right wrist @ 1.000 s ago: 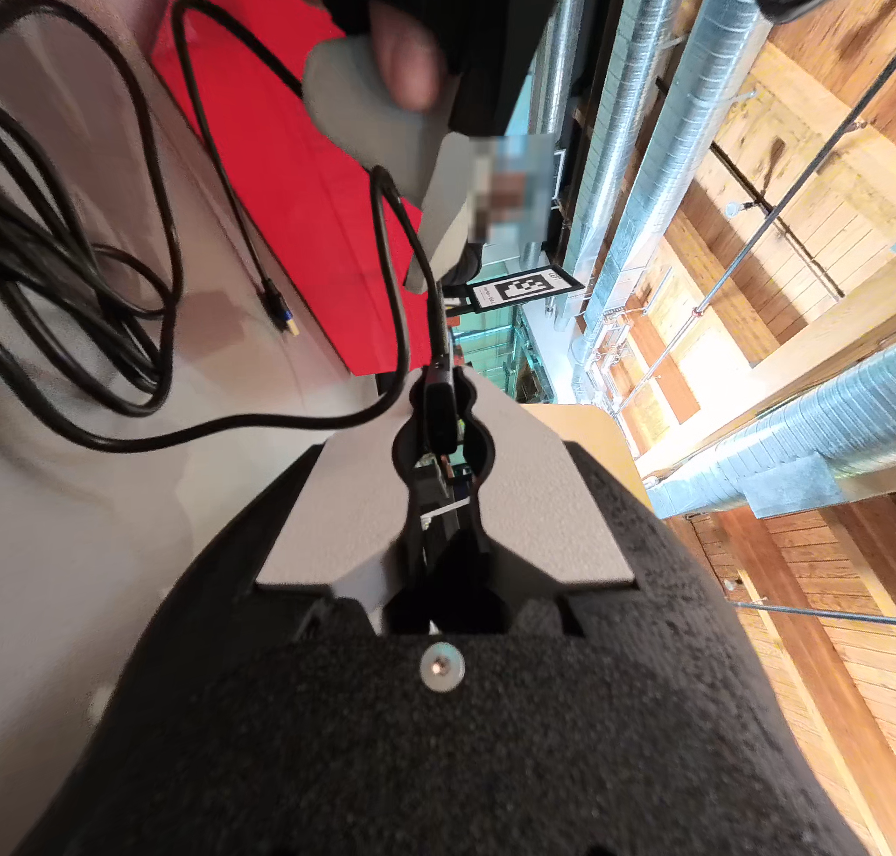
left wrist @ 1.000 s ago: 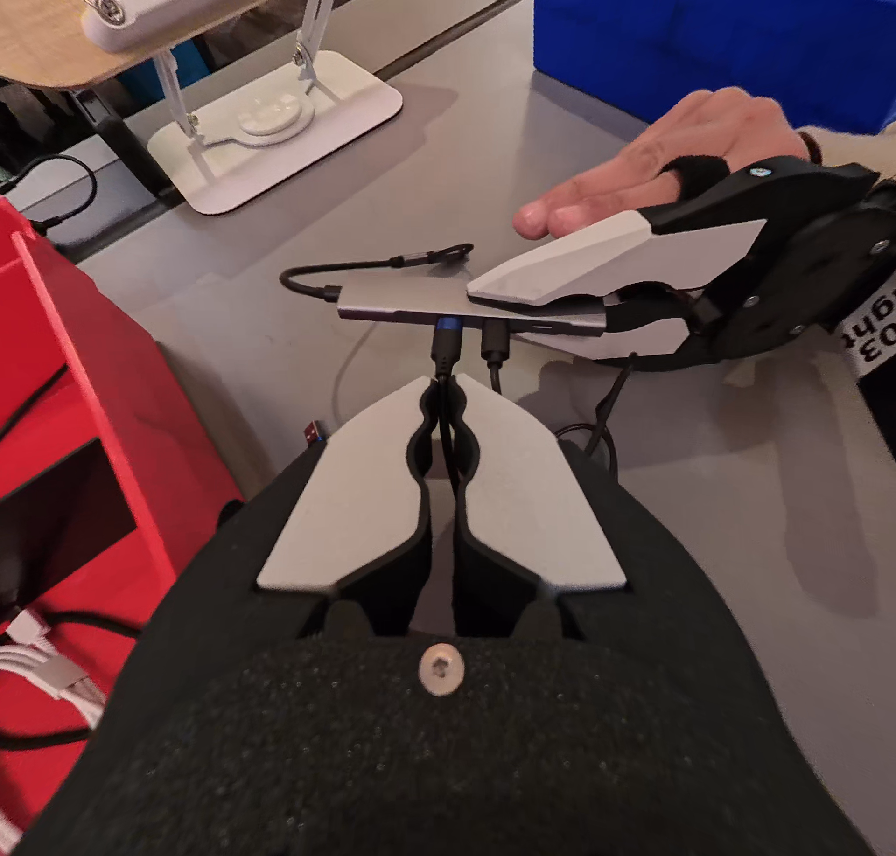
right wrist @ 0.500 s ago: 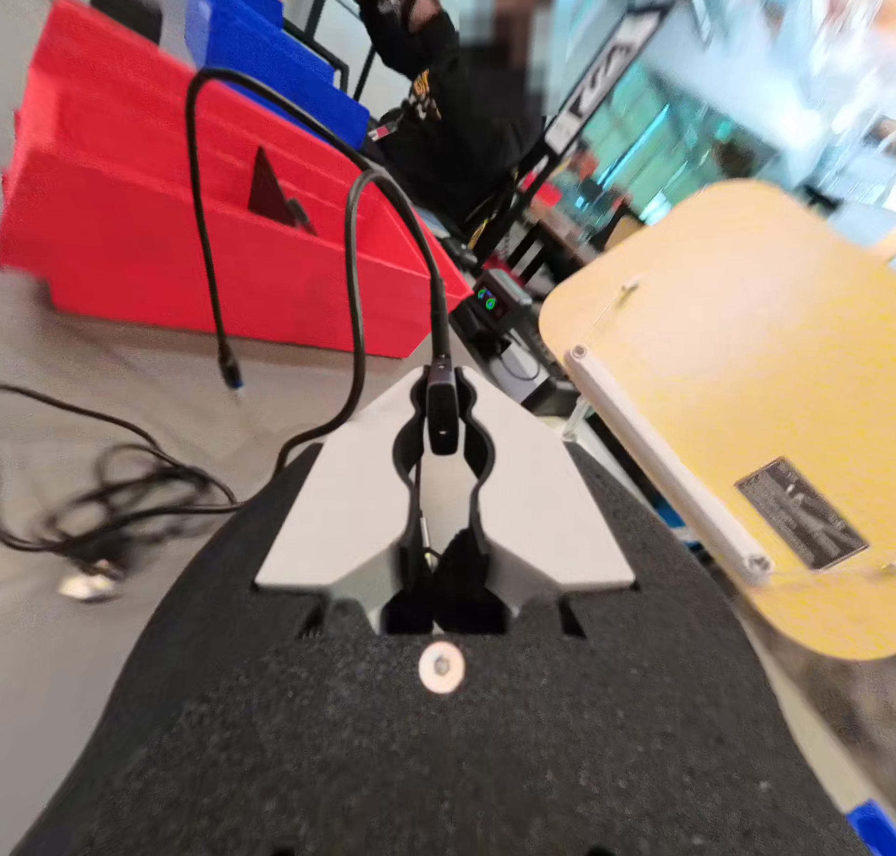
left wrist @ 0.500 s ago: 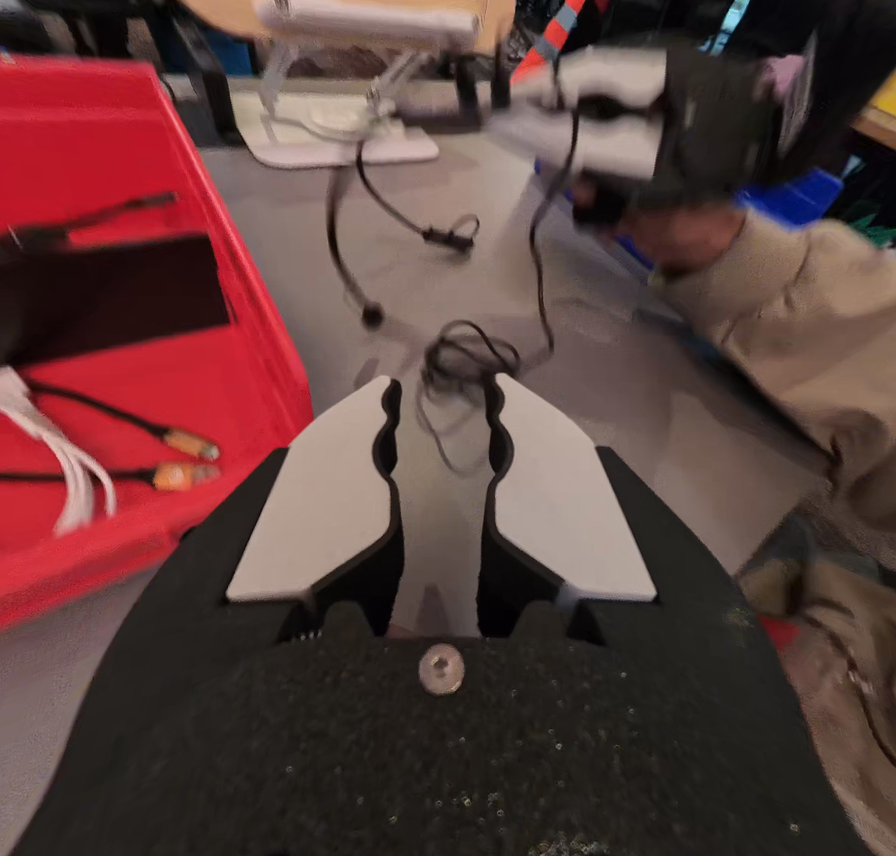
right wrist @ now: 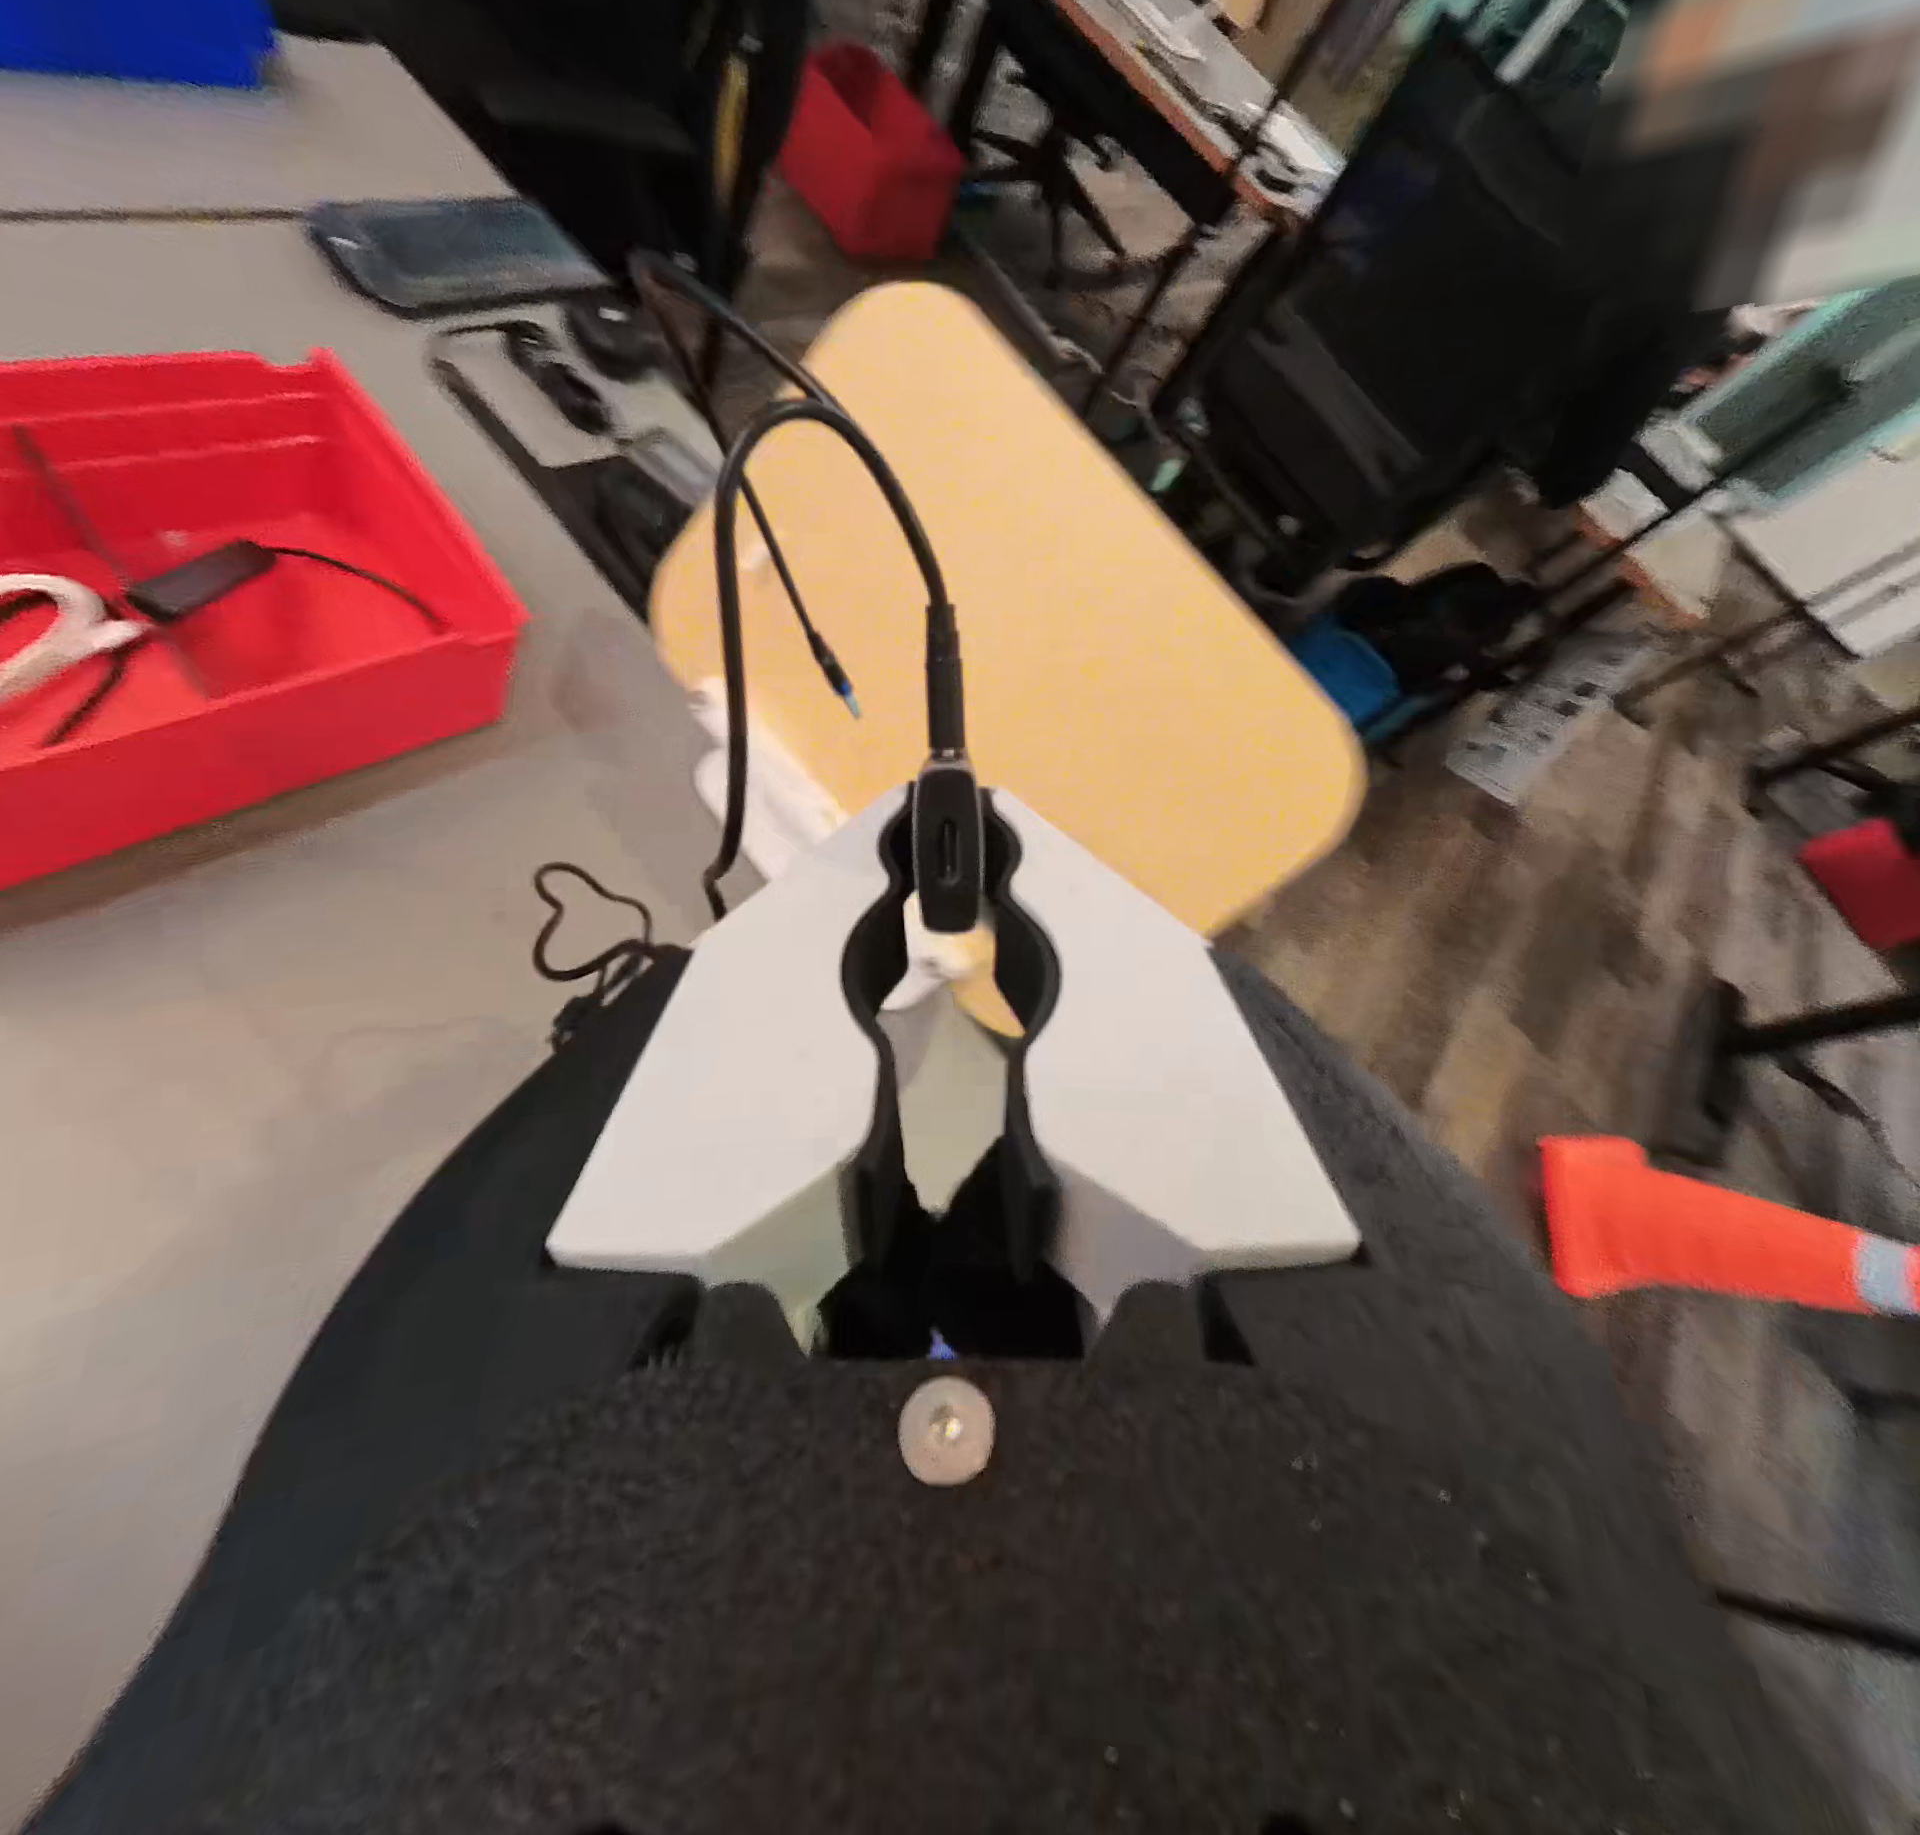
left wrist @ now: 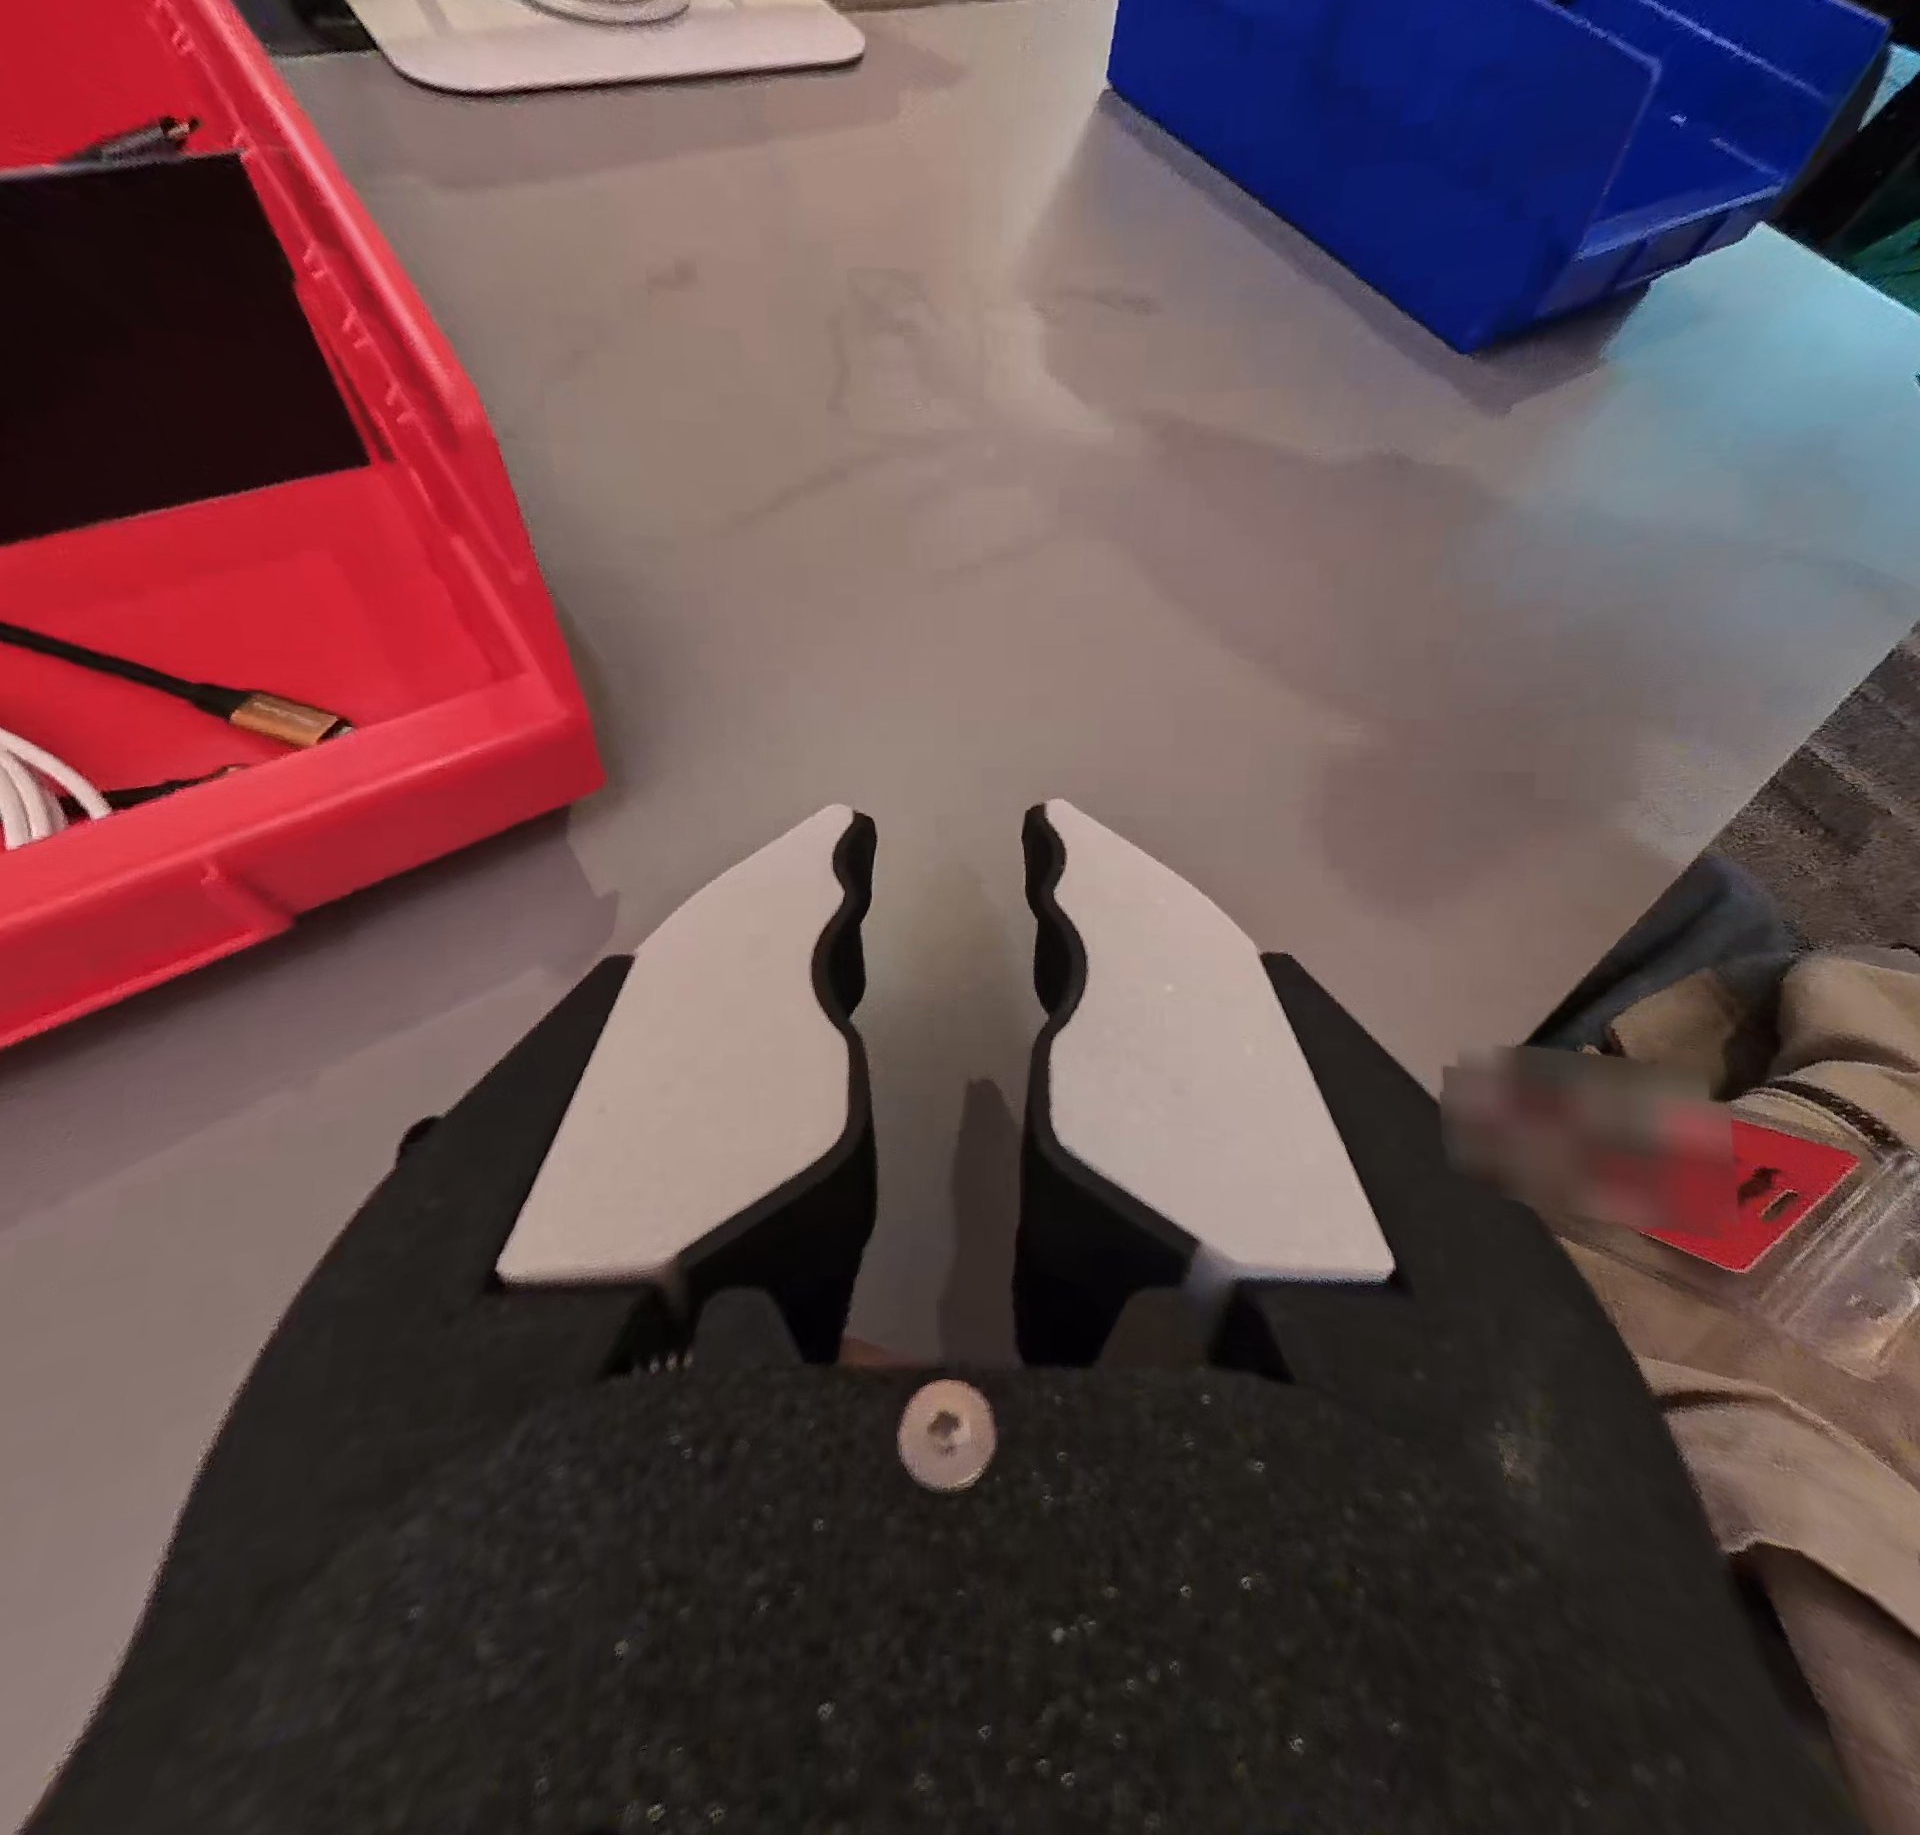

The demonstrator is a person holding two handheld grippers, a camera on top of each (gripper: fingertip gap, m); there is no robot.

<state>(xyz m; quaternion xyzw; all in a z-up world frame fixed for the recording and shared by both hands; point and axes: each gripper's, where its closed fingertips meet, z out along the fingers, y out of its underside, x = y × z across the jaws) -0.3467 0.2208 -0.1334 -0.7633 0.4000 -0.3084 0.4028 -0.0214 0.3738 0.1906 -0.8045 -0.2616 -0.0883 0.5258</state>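
Note:
My left gripper (left wrist: 949,835) is open and empty, low over the bare grey table (left wrist: 935,455), with the red bin (left wrist: 436,642) to its left. My right gripper (right wrist: 948,819) is shut on the thin end of a dark hub (right wrist: 948,860) and holds it up in the air. A black cable (right wrist: 883,497) arches up from the hub and loops down to the left. A second cable end with a blue-tipped plug (right wrist: 847,699) hangs free beside it. More black cable (right wrist: 582,933) lies coiled on the table below.
A blue bin (left wrist: 1455,123) stands at the far right and a white stand base (left wrist: 603,9) at the back. The red bin (right wrist: 260,642) holds cables and a small dark device. A round wooden board (right wrist: 1091,590) stands beyond the right gripper. The person's beige clothing (left wrist: 1766,1370) is at right. The left gripper's tips are roughly 50 centimeters from the right gripper's.
My left gripper let go of the cable, opened and drew back over bare table. My right gripper lifted the hub off the table and swung it up, cables dangling.

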